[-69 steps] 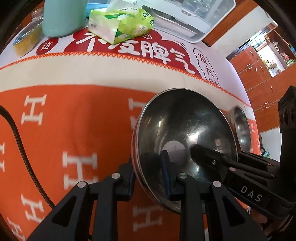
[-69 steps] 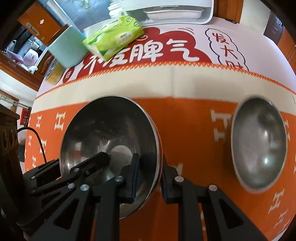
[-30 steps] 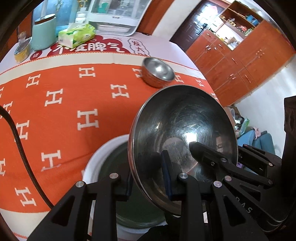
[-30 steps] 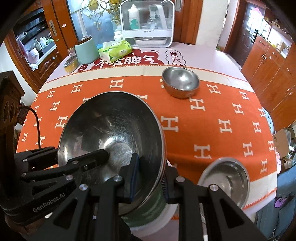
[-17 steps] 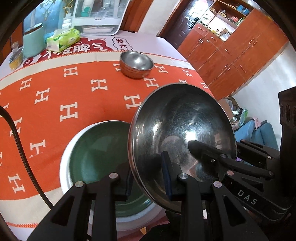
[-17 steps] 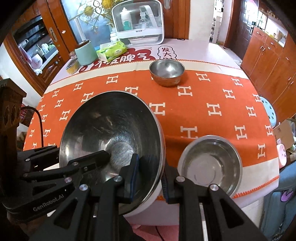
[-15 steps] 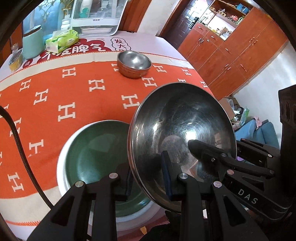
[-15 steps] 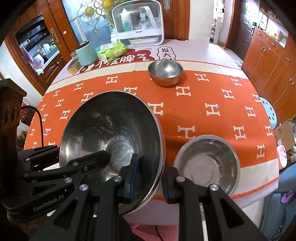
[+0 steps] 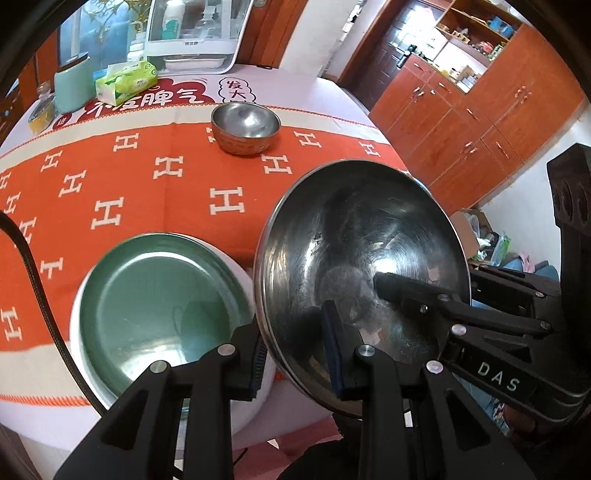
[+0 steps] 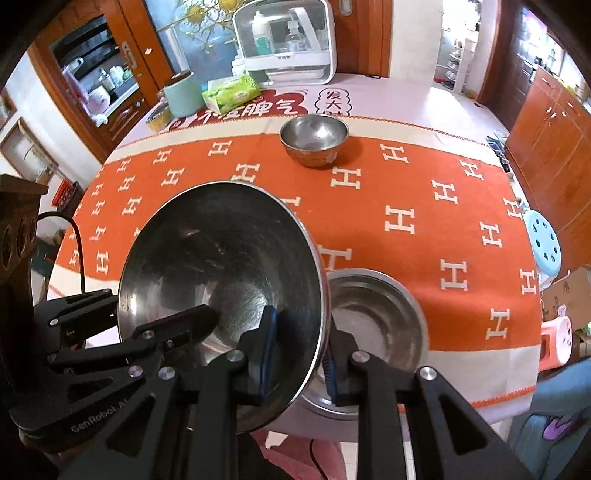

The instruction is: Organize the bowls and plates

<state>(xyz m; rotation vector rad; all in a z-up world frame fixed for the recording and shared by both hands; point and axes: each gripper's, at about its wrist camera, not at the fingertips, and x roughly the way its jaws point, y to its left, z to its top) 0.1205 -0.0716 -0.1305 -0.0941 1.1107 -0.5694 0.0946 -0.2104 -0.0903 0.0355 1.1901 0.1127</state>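
A large steel bowl (image 9: 362, 258) hangs tilted above the table's near edge, held by both grippers. My left gripper (image 9: 295, 354) is shut on its left rim. My right gripper (image 10: 299, 354) straddles the right rim (image 10: 321, 314), one pad inside and one outside; its jaws are opening but still touch the wall. A green plate (image 9: 155, 295) on a white dish (image 9: 75, 325) lies to the left. A medium steel bowl (image 10: 376, 317) sits partly under the large bowl's right edge. A small steel bowl (image 10: 314, 138) stands farther back.
An orange patterned cloth (image 10: 406, 192) covers the table. At the back stand a tissue pack (image 9: 125, 81), a mint canister (image 9: 74, 90) and a white dispenser box (image 9: 195, 33). A black cable (image 9: 37, 288) hangs at left. A blue stool (image 10: 545, 251) and wooden cabinets are at right.
Both grippers have carried the large bowl to the right along the near edge. The green plate has come out from under it, and the medium steel bowl now lies partly beneath its right rim.
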